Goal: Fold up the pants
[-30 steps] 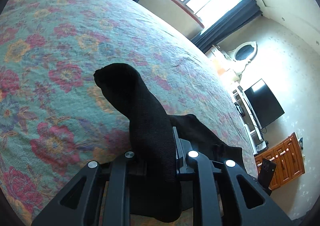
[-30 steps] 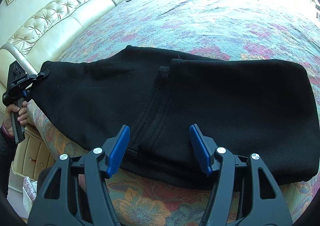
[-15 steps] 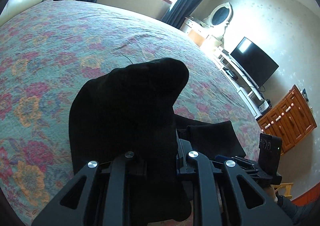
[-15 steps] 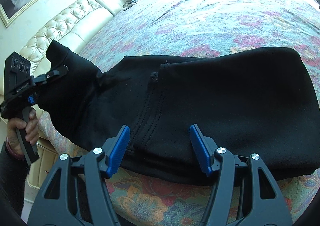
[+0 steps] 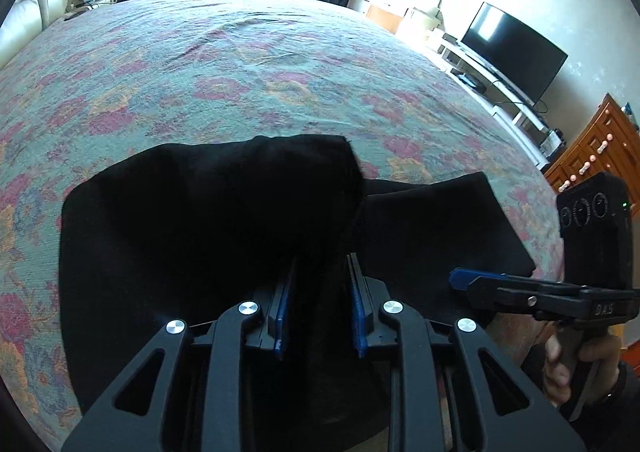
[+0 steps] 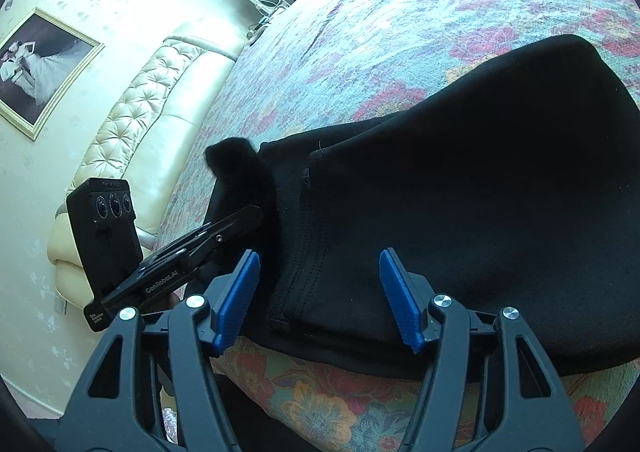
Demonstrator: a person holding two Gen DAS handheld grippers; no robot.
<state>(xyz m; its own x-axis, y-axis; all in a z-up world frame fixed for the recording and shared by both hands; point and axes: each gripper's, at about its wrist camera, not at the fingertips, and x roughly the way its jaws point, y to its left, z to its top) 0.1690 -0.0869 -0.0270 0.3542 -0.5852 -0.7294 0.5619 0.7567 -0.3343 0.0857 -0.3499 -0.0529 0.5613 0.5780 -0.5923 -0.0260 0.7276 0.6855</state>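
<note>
The black pants (image 6: pixel 460 211) lie part-folded near the front edge of the floral bed (image 6: pixel 400 11). My left gripper (image 5: pixel 320 292) is shut on one end of the pants (image 5: pixel 208 219) and holds that end lifted over the rest of the cloth. It also shows in the right wrist view (image 6: pixel 248 219), at the left end of the pants. My right gripper (image 6: pixel 320 292) is open, its blue pads on either side of the pants' near edge with nothing held. It shows in the left wrist view (image 5: pixel 456 278), at the right above the folded part (image 5: pixel 440 228).
A cream tufted headboard (image 6: pixel 132 123) runs along the left of the bed. A TV (image 5: pixel 512 51), a white stand and a wooden cabinet (image 5: pixel 592 155) stand to the right of the bed. The bedspread stretches far beyond the pants.
My left gripper has carried its end of the pants up and toward the right gripper, draping it over the rest. My right gripper has stayed open at the near edge.
</note>
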